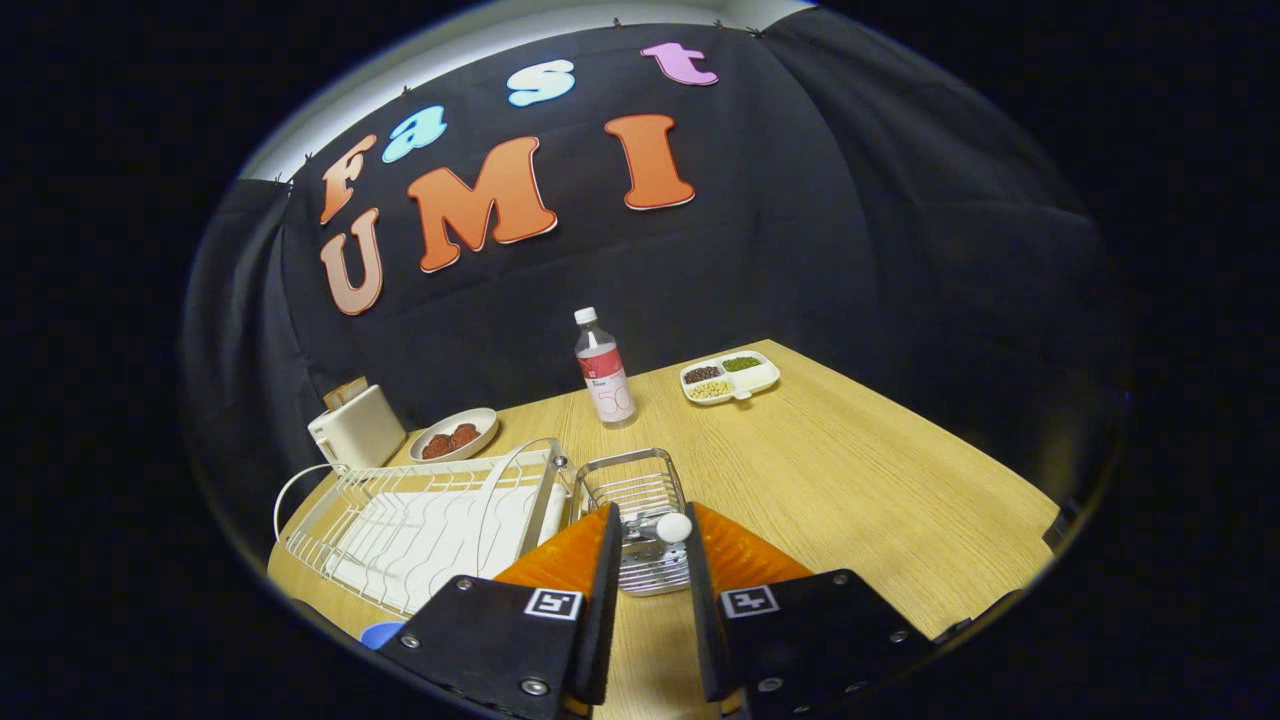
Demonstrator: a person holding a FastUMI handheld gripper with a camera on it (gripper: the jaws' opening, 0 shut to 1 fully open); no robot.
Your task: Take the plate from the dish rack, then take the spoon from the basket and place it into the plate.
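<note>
Claw: the claw (652,545) is hovering low over the worktop (850,480) with its fingers standing apart, gripping nothing.
Spoon: a spoon (672,527) is showing its rounded white end in the gap between the fingertips, nearer one finger; whether it is touching that finger I cannot tell.
Basket: the wire basket (632,490) is sitting just ahead of the fingers, with the spoon standing in it.
Dish rack: the white wire dish rack (430,520) is lying right beside the basket, toward the worktop's near corner, its slots looking bare.
Plate: something blue (380,634) is peeking out beside the claw's body by the rack; I cannot tell what it is.
Bottle: a clear bottle (603,370) is standing upright beyond the basket.
Far edge: a divided tray (730,378) of beans, a dish (455,436) of reddish food and a toaster (355,425) are sitting along the worktop's far edge.
</note>
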